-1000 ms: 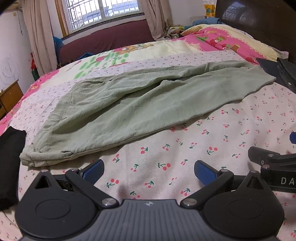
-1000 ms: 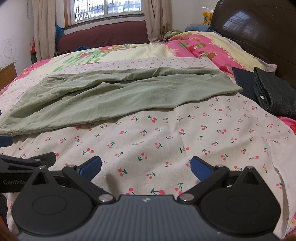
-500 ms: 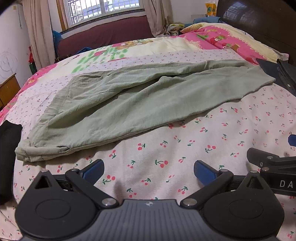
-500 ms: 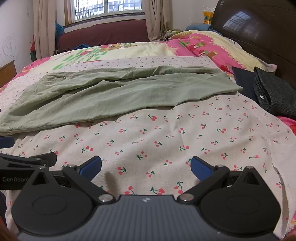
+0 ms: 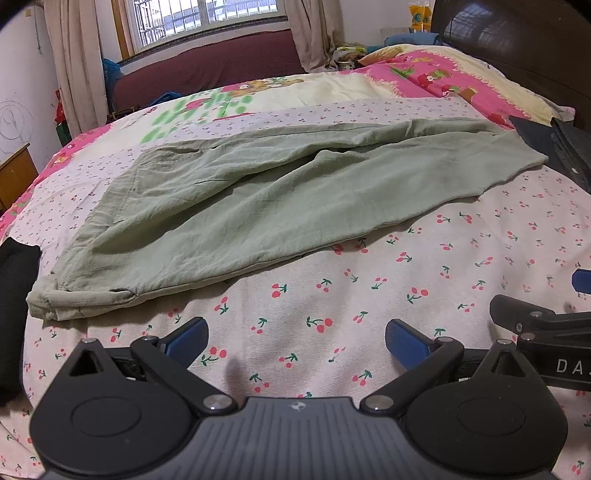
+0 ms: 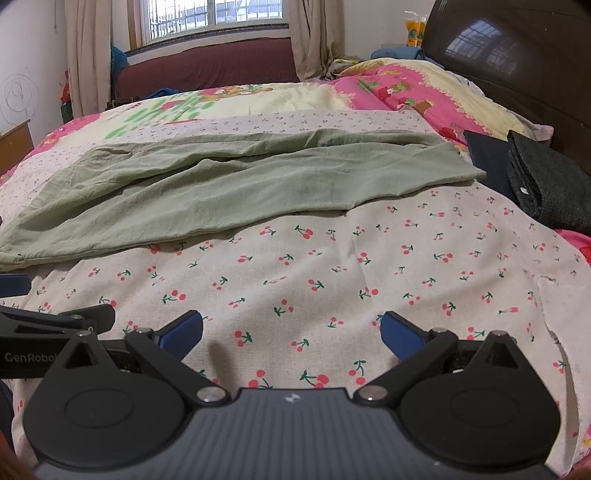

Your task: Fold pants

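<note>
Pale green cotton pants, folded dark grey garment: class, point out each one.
Pale green cotton pants (image 5: 280, 206): left wrist view, middle of the near leg.
Folded dark grey garment (image 6: 550, 188): right wrist view, its top face.

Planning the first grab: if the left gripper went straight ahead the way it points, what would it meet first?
Probably the cherry-print sheet, since the open left gripper looks low over the bed. If it cleared that, next comes the near edge of the green pants. Height is hard to judge.

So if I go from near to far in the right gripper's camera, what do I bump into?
right gripper → cherry-print sheet → green pants → pink and yellow quilt → dark red sofa → window
</note>
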Demonstrator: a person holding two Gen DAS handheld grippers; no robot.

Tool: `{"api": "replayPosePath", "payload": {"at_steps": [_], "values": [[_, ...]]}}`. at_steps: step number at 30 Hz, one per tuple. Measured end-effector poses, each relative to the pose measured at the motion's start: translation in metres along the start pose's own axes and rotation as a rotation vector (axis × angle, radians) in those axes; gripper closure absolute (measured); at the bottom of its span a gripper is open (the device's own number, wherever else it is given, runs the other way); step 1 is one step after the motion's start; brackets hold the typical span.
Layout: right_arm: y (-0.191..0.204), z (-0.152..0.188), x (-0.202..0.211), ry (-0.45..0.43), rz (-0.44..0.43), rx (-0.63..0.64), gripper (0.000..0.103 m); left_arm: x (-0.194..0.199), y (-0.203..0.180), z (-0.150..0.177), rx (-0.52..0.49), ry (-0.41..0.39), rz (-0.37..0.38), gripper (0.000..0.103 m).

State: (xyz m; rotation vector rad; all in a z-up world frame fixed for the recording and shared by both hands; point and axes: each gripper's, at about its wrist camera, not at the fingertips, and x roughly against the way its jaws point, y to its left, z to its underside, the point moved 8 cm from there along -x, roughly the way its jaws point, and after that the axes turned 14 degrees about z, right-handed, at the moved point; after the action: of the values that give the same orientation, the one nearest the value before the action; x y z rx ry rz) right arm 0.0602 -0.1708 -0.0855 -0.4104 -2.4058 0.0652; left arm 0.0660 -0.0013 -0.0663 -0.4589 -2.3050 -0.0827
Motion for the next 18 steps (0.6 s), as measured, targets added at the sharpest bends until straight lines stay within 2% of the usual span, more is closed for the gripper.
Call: {"api": "replayPosePath", "payload": {"at_steps": [18], "values": [[0.0008,-0.0004,0.0019,-0.001,-0.013,-0.007,0.001,0.0021,-0.0015,-0.0005,-0.002,-0.014,0.009,0.0]]}}
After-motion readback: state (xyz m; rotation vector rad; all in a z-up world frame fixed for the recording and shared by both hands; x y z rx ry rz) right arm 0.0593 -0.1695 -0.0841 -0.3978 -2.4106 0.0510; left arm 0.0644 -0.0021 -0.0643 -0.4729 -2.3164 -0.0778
